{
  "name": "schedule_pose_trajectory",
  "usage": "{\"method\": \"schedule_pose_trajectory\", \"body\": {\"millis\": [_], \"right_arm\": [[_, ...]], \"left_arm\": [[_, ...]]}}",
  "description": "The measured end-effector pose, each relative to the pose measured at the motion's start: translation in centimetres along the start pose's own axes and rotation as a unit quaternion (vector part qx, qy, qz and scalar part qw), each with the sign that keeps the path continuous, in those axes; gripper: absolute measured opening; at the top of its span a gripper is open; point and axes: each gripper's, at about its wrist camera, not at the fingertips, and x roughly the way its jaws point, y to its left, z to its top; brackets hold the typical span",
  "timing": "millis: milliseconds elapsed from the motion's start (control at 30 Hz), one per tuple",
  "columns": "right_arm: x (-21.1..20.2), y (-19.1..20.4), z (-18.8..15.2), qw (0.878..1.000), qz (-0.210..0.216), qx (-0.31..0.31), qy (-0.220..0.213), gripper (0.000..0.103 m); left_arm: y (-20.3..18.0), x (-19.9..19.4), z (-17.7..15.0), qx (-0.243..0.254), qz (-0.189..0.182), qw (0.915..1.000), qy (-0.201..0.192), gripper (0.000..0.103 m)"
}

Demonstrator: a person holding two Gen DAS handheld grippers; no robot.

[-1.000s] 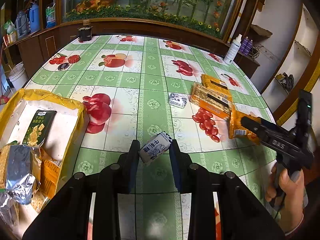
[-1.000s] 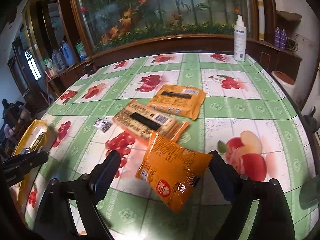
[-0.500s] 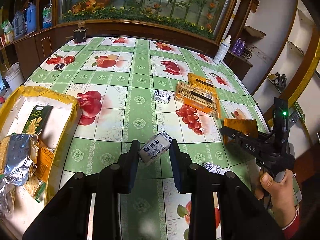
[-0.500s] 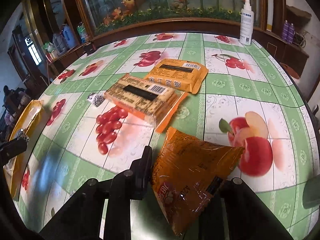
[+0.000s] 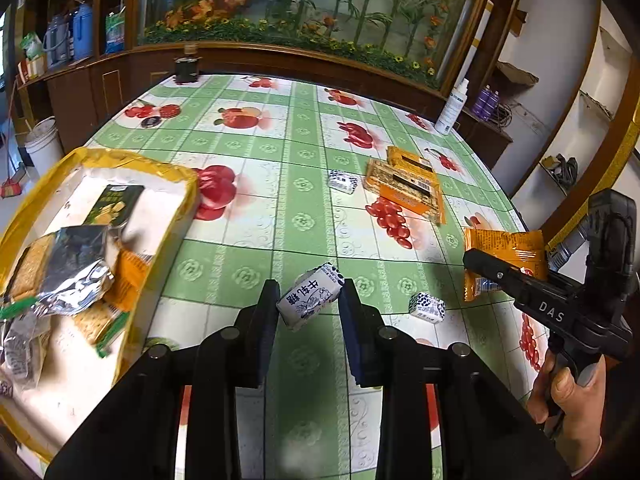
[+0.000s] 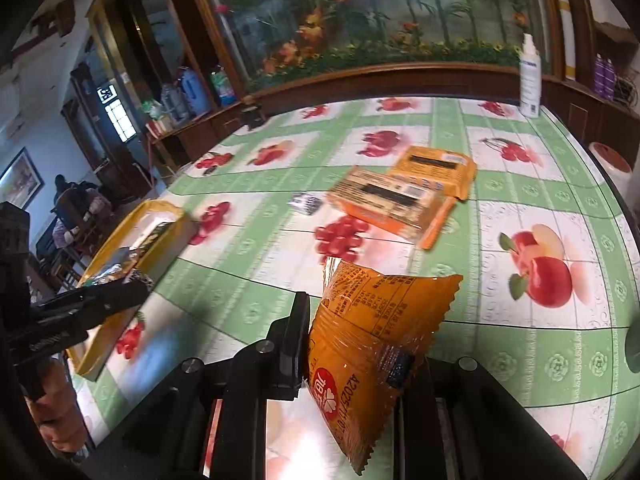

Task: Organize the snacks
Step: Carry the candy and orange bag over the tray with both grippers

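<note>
My left gripper [image 5: 310, 292] is shut on a small white candy with blue print [image 5: 310, 300], held just above the tablecloth. To its left lies the yellow-rimmed tray [image 5: 120, 160] with a green packet [image 5: 114, 204], a silver foil bag [image 5: 76, 268] and crackers. My right gripper [image 6: 360, 340] is shut on an orange snack bag [image 6: 372, 332], which is lifted off the table. In the left wrist view that gripper [image 5: 480, 264] and its bag [image 5: 508, 248] show at the right, held by a hand.
Two orange cracker packs [image 5: 404, 184] lie stacked at mid-right of the fruit-print table. A small candy [image 5: 343, 181] rests beside them and another [image 5: 427, 307] lies near my left fingers. A white spray bottle [image 6: 530, 76] and a dark pot [image 5: 187, 68] stand at the far edge.
My right gripper closed on the orange bag and raised it off the table. My left gripper carried the candy nearer the tray, and a second loose candy came into view.
</note>
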Motion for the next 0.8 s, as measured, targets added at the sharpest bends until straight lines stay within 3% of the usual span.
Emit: {"method": "schedule_pose_trajectory", "body": {"millis": [433,800], "right_arm": [[0.8,8.8,0.1,0.995,0.082,-0.054,0.004,0.02],[3.6,17.2,0.6,0.981,0.161,-0.105,0.027,0.02]], "left_arm": [[5.4,-4.8,-1.8,-0.039,0.094,0.9941,-0.037,0.027],[10.7,-6.6,-3.5,-0.084,0.147,0.9847,-0.042,0.027]]}}
